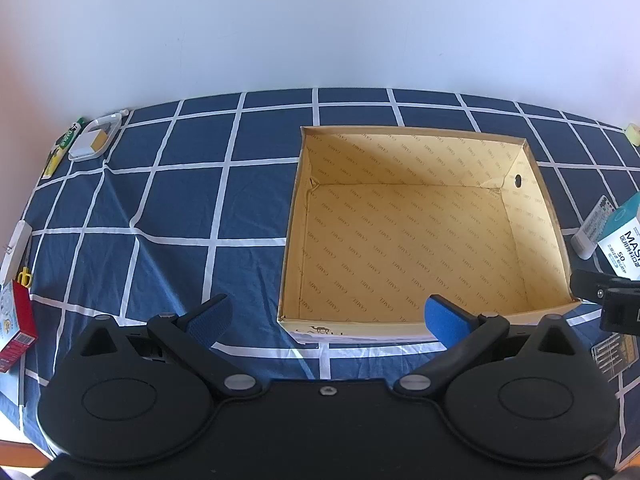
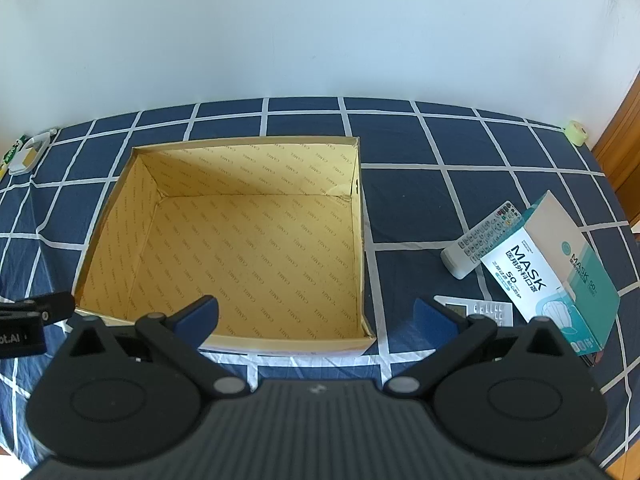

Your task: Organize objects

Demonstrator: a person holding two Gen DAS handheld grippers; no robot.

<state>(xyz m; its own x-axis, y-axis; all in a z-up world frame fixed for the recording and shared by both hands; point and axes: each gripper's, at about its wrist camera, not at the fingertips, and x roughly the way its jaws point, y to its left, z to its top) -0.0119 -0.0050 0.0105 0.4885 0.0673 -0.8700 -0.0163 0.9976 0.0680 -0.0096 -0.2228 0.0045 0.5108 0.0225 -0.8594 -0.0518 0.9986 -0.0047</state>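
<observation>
An open cardboard box with a printed tan lining sits on the blue checked cloth, nothing inside. My left gripper hovers open over the box's near left corner. My right gripper is open above the box's near right corner. A teal mask box lies right of the cardboard box, resting on a white remote. A second white remote lies just beyond my right finger. Each gripper shows at the edge of the other's view.
Far left: a white tray, a green-yellow tube, a white strip, yellow scissor handles and a red carton. A pale green tape roll sits at the back right. A wall stands behind.
</observation>
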